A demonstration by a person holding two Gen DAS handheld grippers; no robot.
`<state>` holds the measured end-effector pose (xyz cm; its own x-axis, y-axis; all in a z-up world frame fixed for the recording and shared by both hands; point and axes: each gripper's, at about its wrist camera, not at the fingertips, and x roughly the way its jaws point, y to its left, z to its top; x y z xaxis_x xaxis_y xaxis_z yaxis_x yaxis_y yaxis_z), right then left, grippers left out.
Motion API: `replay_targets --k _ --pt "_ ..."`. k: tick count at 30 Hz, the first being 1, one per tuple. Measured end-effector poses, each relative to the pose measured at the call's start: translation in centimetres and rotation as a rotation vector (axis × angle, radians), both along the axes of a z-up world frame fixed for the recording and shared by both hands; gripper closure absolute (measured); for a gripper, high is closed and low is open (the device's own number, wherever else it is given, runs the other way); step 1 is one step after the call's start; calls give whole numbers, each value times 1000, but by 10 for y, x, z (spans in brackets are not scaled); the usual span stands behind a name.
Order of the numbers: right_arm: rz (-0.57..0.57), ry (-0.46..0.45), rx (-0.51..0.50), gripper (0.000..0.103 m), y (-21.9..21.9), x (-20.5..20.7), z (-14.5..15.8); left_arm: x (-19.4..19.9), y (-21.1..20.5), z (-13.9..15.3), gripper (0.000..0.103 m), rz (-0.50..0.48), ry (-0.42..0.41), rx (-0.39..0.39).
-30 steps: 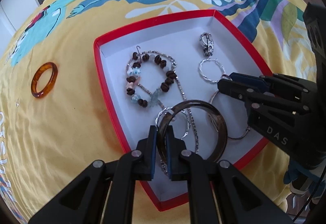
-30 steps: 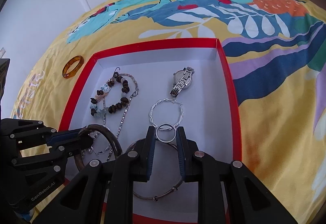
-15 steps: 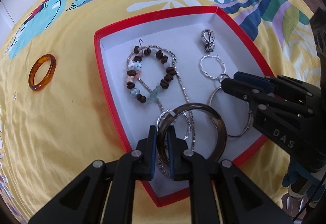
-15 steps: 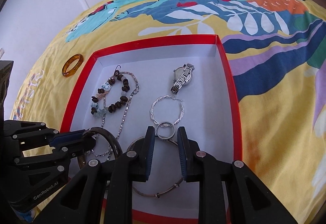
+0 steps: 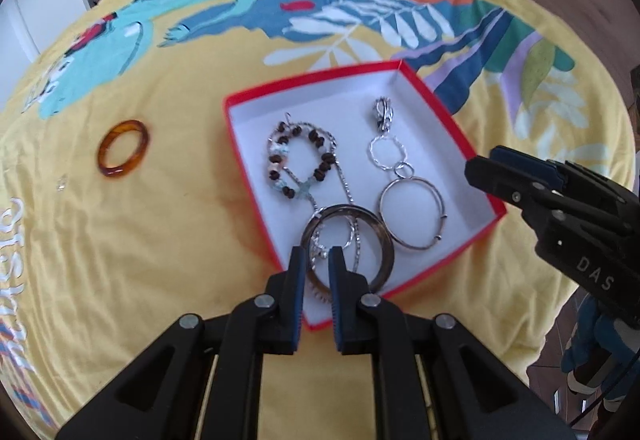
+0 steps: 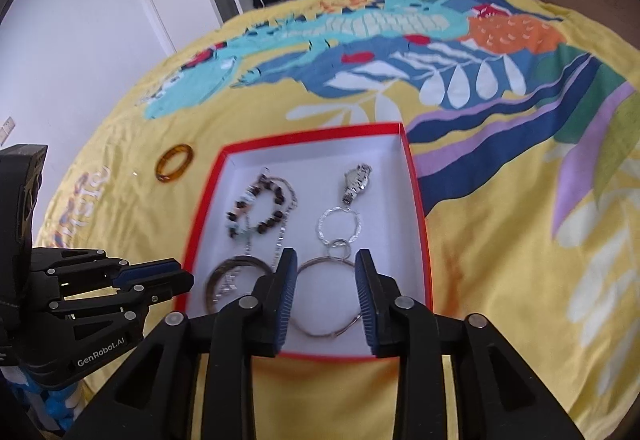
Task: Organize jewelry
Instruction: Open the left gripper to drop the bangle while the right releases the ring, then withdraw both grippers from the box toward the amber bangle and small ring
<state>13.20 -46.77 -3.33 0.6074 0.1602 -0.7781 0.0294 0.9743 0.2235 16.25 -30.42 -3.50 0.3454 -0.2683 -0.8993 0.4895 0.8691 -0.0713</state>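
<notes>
Jewelry lies released in the red box [image 5: 448, 128] as both grippers, left [image 5: 318, 260] and right [image 6: 326, 272], back away with jaws parted, while the amber ring [image 5: 123, 149] at nine o'clock on the bed waits.

"DAS" on the right gripper [image 5: 476, 170] body, "GenRobot.AI" on the left gripper [image 6: 180, 274] body

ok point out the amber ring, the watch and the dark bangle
amber ring [image 5: 123, 150], left wrist view, on its band
watch [image 6: 355, 182], right wrist view, on its case
dark bangle [image 5: 383, 246], left wrist view, on its right rim
</notes>
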Motion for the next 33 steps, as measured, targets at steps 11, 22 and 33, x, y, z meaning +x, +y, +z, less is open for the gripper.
replay_targets --k 11,22,33 --pt "-3 -74 30 64 30 -47 48 -37 78 48 92 137 -84 -45" --pt "21 -125 17 62 67 -84 78 -81 130 86 86 226 -201 -64" --pt "44 -148 9 57 99 -112 93 -124 180 114 82 339 -320 -63"
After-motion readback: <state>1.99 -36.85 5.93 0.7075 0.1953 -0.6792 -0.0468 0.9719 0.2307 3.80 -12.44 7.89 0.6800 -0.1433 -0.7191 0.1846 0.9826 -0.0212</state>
